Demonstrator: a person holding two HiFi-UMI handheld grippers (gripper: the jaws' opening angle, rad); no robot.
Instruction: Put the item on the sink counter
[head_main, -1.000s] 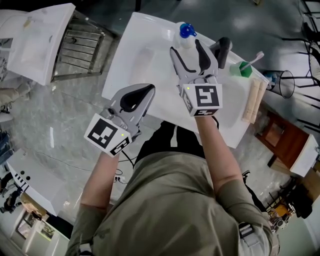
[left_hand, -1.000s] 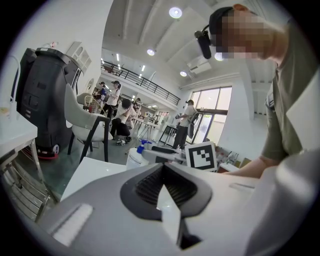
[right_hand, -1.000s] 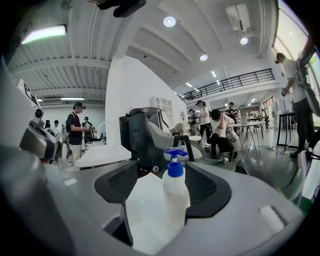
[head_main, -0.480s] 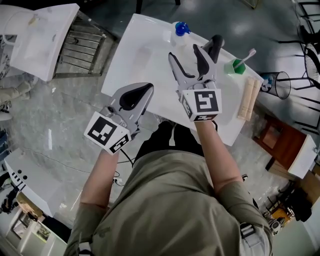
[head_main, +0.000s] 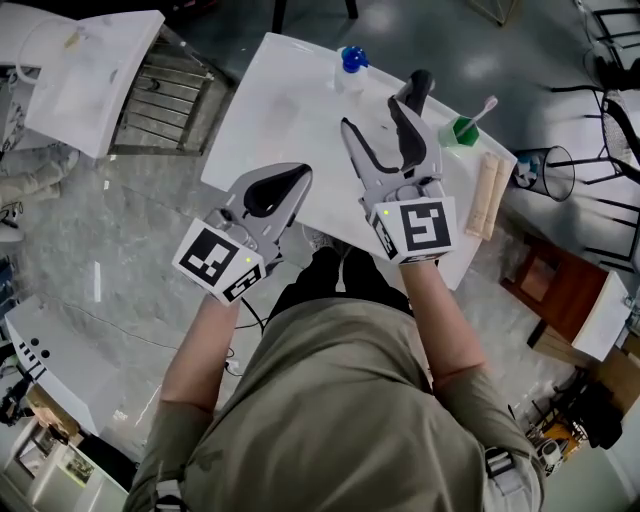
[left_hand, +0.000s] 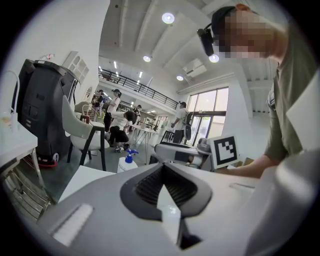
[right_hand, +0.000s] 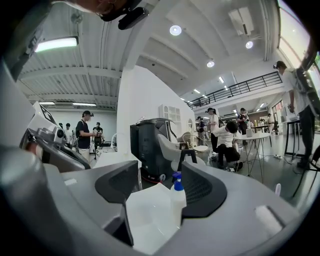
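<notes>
My right claw (head_main: 372, 118) is spread and empty above the sink counter (head_main: 270, 110). The spray bottle (head_main: 348, 66) stands at the counter's far edge, beyond my tips. My left claw (head_main: 293, 180) is pressed together. I should withdraw straight, without brushing the bottle.

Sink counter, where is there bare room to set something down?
The sink counter is bare on its left half, from the spray bottle to the left corner and near edge. The open right tool hangs over the middle. The right end is crowded: faucet, green cup, beige rolls.
</notes>
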